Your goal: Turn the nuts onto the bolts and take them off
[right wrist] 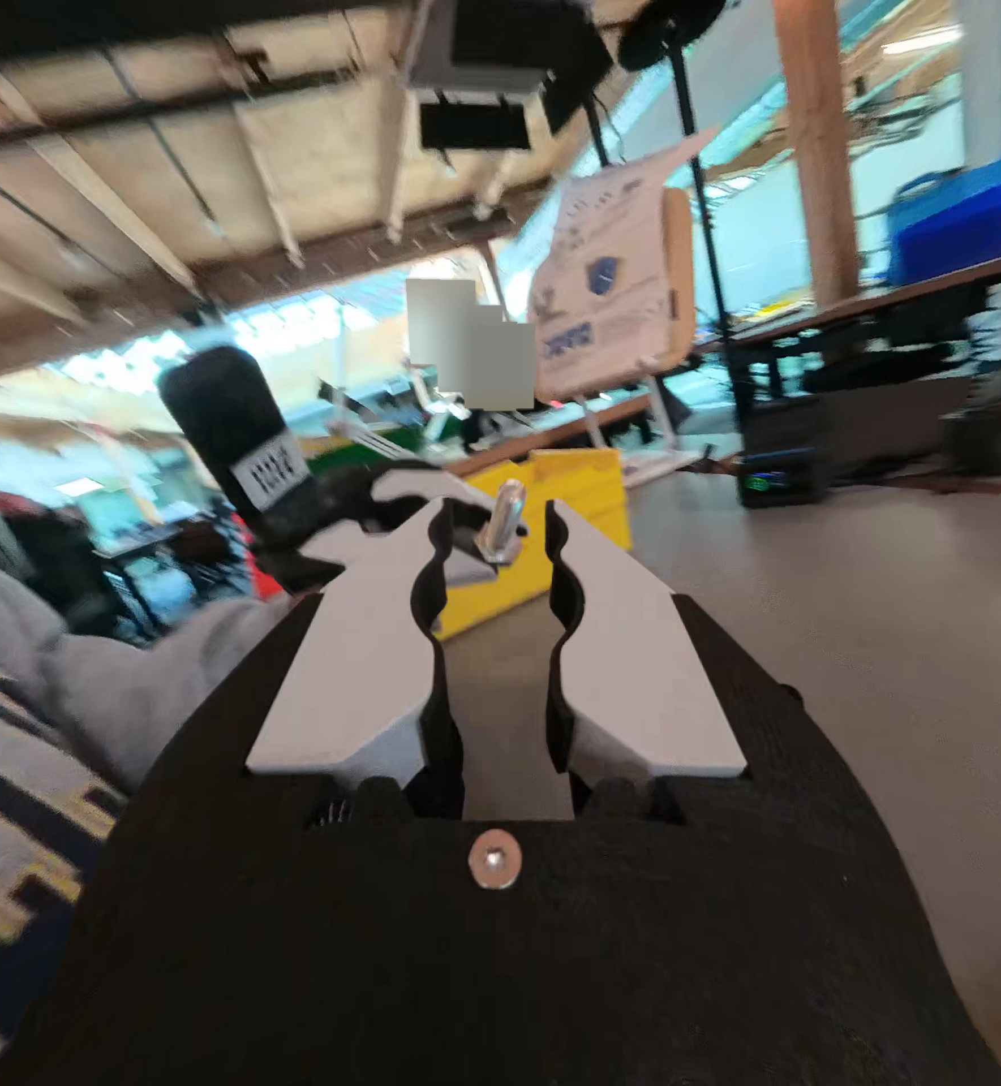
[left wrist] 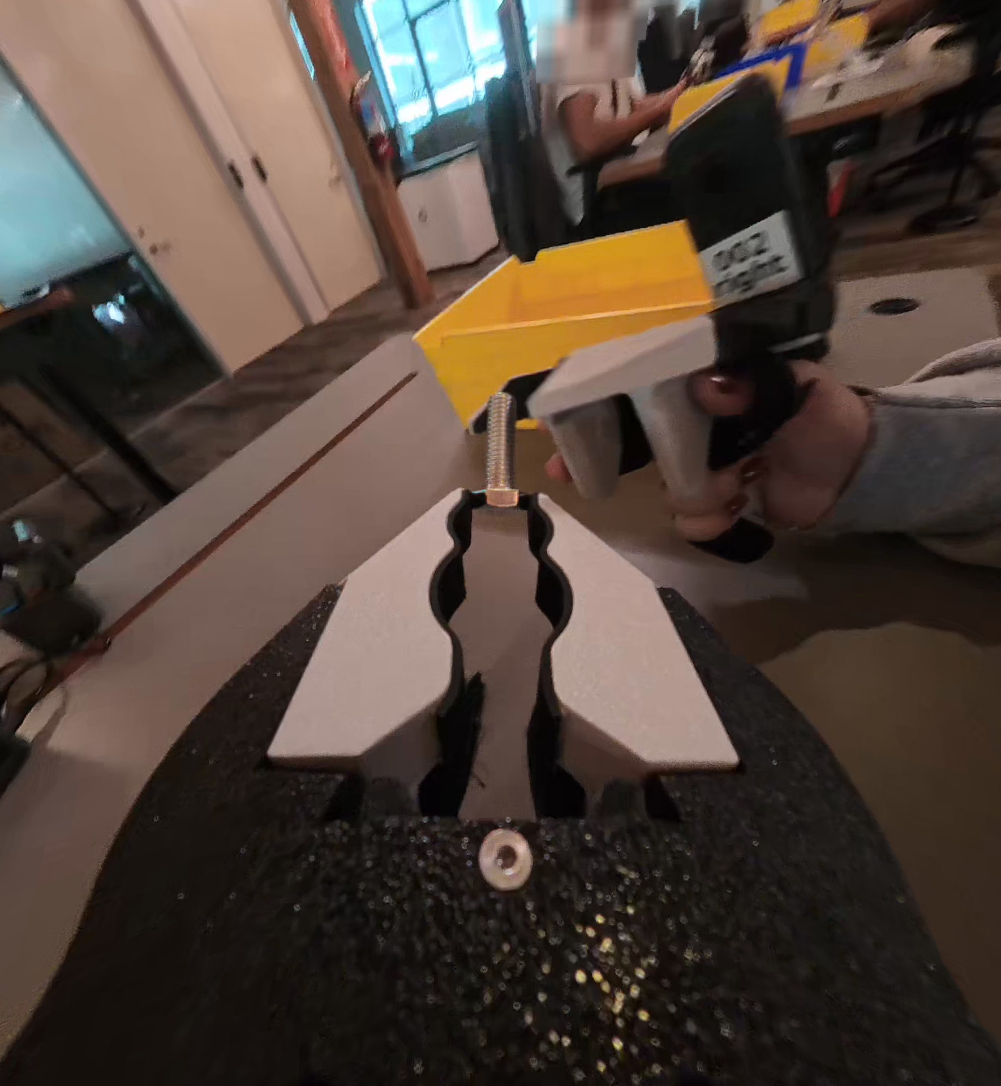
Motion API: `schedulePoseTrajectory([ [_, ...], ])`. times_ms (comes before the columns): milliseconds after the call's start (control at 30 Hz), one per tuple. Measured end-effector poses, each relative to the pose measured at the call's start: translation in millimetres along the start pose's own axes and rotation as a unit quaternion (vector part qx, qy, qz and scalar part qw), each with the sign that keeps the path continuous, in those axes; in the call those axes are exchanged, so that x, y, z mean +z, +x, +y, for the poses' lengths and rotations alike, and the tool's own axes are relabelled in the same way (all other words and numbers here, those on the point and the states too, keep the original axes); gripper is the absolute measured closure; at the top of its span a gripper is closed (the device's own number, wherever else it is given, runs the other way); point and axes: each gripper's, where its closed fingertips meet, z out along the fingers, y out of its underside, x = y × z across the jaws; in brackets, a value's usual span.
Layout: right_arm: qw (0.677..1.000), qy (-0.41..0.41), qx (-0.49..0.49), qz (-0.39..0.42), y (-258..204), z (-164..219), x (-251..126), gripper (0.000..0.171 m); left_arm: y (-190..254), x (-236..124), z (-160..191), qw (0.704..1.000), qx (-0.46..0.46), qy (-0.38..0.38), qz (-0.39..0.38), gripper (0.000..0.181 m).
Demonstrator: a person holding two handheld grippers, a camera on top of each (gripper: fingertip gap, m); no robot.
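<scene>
My left gripper (left wrist: 501,499) is shut on the hex head of a silver bolt (left wrist: 499,446). It holds the bolt upright, threaded shaft pointing up, above the grey table (left wrist: 839,676). No nut shows on the bolt or anywhere else. My right gripper (right wrist: 495,512) is open and empty, tilted upward, with the bolt (right wrist: 504,520) just beyond its fingertips. In the left wrist view the right gripper (left wrist: 556,429) is close to the right of the bolt's shaft, apart from it, held by a hand (left wrist: 792,470). The left gripper (right wrist: 474,546) shows in the right wrist view gripping the bolt head.
A yellow plastic bin (left wrist: 574,311) stands on the table just behind the bolt; it also shows in the right wrist view (right wrist: 580,511). A grey sleeve (left wrist: 956,441) rests on the table at right. A person sits at a far desk (left wrist: 603,129). Only a small space, under 4 cm, lies between the two pairs of fingers.
</scene>
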Motion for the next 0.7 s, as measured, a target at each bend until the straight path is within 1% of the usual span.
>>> schedulePoseTrajectory([
  [67, 1.0, 0.006, 0.015, -0.021, -4.2, -3.1, 0.5, 0.15, 8.0, -1.7, -5.0, 1.0, 0.008, 0.026, 0.009, 0.164],
  [167, 0.998, -0.03, -0.026, -0.04, -12.7, 6.7, 3.0, 0.163, 11.0, -3.3, -4.0, 0.999, 0.003, 0.036, 0.017, 0.164],
  [267, 0.994, -0.062, -0.071, -0.057, -16.0, 12.1, 1.9, 0.164, 16.4, -5.2, -0.9, 0.997, -0.038, 0.039, 0.059, 0.164],
  [367, 0.989, -0.083, -0.084, -0.085, -17.9, 14.6, -3.3, 0.164, 21.7, -8.7, -1.3, 0.989, -0.088, 0.04, 0.11, 0.163],
  [433, 0.986, -0.096, -0.095, -0.101, -19.2, 17.2, -6.5, 0.164, 23.4, -9.9, -1.4, 0.988, -0.089, 0.038, 0.121, 0.163],
  [567, 0.98, -0.115, -0.104, -0.127, -24.2, 21.5, -9.3, 0.164, 34.0, -6.7, 5.9, 0.984, -0.087, 0.009, 0.156, 0.163],
  [700, 0.978, -0.119, -0.102, -0.137, -25.7, 23.9, -9.4, 0.164, 35.0, -6.3, 7.3, 0.982, -0.095, 0.014, 0.162, 0.165],
])
